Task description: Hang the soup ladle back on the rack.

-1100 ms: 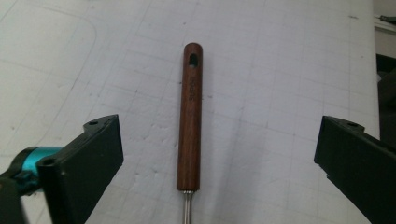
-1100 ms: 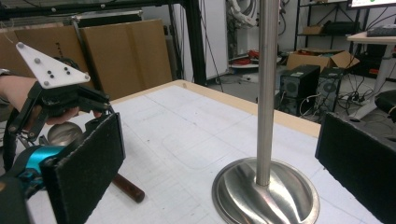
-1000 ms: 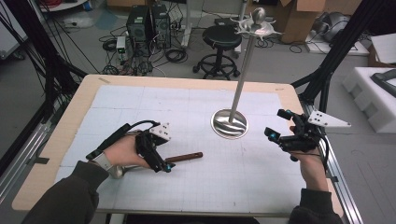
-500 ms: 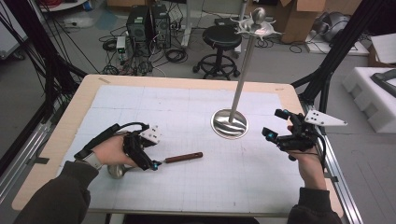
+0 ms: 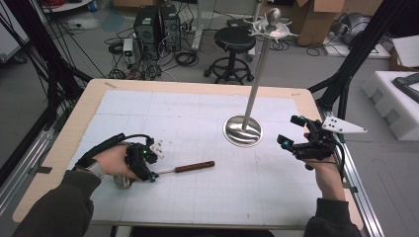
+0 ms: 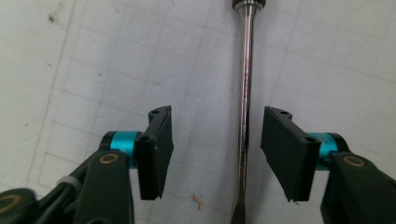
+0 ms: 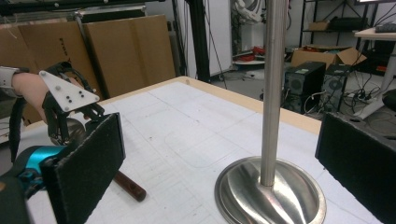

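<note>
While the left gripper [image 6: 215, 158] stood open astride the ladle's [image 5: 185, 168] steel shaft at the mat's 8 o'clock, nothing was gripped. My right gripper [image 5: 292, 132], also open, waited at 3 o'clock beside the stand [image 5: 243, 131]; lifting and hanging apparently remained.

light: even, bright | shadows: soft | glare: steel stand base [image 5: 242, 131] | blur: mild, all views

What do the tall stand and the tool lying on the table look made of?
Tall shiny stand with round base: polished metal, probably steel; its base reflects like a mirror. Utensil with dark brown handle: handle looks like wood, matte; its thin shaft is glossy, bright metal.
</note>
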### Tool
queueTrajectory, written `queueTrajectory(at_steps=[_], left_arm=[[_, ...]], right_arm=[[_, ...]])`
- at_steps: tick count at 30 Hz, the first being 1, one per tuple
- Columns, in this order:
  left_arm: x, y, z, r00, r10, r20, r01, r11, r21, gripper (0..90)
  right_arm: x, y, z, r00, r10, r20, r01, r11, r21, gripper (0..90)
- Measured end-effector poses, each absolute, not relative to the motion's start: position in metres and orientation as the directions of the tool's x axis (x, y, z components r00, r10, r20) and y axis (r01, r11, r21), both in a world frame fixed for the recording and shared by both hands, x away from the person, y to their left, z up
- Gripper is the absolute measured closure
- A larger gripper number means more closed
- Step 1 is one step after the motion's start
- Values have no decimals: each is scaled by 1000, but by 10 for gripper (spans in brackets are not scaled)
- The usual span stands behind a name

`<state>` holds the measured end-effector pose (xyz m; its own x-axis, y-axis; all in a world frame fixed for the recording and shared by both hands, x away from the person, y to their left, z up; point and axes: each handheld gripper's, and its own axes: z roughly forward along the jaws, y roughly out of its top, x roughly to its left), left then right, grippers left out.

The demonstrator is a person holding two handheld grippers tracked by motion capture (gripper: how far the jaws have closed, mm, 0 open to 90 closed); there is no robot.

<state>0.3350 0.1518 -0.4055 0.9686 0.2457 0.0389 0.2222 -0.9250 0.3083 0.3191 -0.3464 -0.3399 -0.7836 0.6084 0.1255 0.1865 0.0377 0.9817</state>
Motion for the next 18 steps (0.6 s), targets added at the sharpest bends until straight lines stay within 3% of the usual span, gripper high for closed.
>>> queueTrajectory(at_steps=[10,18], left_arm=[[329,155,-408,973,232,9,226,-953,202,663],[329,153,-408,973,230,-2,227,-959,167,740]], right_arm=[[320,-343,-341,-787,605,122,192,53,980,3],[319,-343,-341,-785,607,121,190,51,980,3]])
